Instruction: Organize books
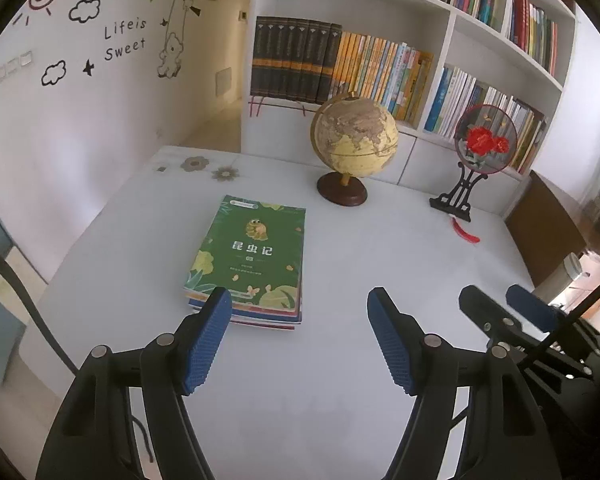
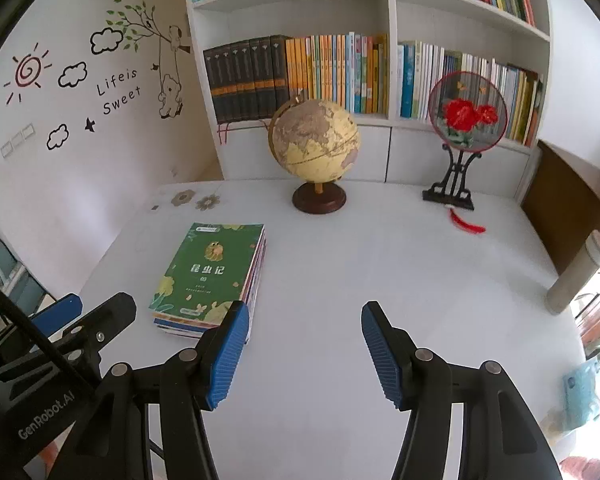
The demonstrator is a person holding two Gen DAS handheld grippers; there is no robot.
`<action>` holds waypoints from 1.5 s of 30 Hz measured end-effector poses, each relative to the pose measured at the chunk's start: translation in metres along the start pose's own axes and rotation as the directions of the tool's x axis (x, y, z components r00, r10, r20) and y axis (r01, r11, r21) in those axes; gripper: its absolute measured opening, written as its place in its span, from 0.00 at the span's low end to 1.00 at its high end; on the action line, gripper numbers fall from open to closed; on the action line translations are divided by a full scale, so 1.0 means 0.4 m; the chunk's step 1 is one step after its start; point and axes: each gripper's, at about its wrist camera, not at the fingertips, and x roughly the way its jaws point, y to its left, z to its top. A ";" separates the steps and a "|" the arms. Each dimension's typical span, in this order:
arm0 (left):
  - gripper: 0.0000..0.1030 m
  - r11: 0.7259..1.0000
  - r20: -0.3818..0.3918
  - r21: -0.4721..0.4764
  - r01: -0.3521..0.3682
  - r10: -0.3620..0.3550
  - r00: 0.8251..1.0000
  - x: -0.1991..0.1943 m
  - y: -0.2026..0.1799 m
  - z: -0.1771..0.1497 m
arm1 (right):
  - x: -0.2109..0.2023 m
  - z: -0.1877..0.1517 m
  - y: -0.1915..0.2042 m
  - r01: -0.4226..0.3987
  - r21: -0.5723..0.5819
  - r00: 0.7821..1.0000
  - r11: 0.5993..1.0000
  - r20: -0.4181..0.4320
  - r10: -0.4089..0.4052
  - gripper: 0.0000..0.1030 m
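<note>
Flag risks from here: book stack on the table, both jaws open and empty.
1. The book stack has uneven edges; gripping only the green top book could slide it off the rest.
2. The globe stands just behind; a sweep toward the bookshelf could topple it.

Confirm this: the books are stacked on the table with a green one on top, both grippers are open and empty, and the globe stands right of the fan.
One thing is wrong: the globe stands left of the fan, as the right wrist view shows. The rest holds: the books are stacked on the table, green on top, and the left gripper and right gripper are open and empty.
</note>
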 end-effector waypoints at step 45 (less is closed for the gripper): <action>0.67 0.999 -0.022 -0.047 0.021 -0.022 1.000 0.040 0.019 0.002 | 0.023 0.000 0.030 0.056 -0.014 0.998 0.998 -0.007 -0.056 0.55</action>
